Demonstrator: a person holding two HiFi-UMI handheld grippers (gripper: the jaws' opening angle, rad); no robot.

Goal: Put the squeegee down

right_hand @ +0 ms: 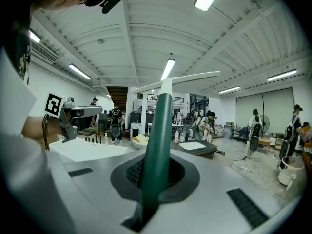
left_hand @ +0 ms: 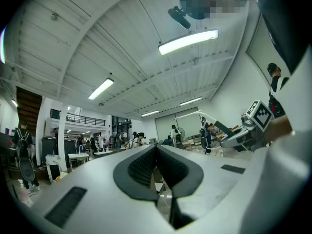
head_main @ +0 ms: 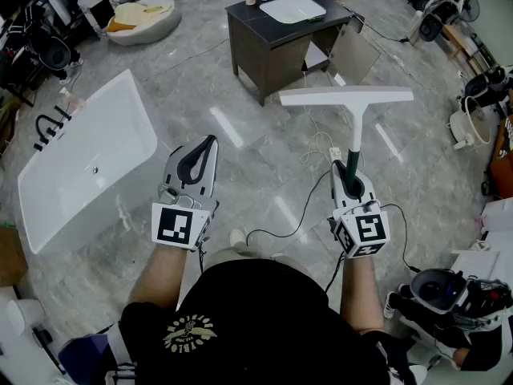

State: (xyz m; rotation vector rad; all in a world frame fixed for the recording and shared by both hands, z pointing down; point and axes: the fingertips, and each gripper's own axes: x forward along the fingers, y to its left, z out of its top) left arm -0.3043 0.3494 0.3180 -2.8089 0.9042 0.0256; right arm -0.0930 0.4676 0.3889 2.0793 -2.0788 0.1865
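Jaws of the left gripper (head_main: 210,144) are pressed together with nothing between them; in the left gripper view the two dark pads (left_hand: 146,165) meet along a seam. This gripper is held out level over the grey stone floor (head_main: 264,175), its marker cube (head_main: 176,225) nearest the person's body. Well off to its left stands a white bathtub (head_main: 88,155) on the floor, angled across the view, with a black tap (head_main: 50,127) at its far rim.

Farther out, near the middle, a dark vanity cabinet (head_main: 268,50) carries a white basin (head_main: 292,8), and one of its doors (head_main: 353,54) hangs open. A thin cable (head_main: 300,207) trails over the floor between the two grippers.

On the right, the right gripper (head_main: 350,173) is clenched on the squeegee (head_main: 357,127). The right gripper view shows the green handle (right_hand: 157,130) caught between the pads and rising straight up out of them. From there a white shaft leads to the long white blade (head_main: 346,97), which sits crosswise at the far end, roughly level. The whole tool is in the air, clear of the floor, its blade on the near side of the vanity cabinet and touching nothing else.
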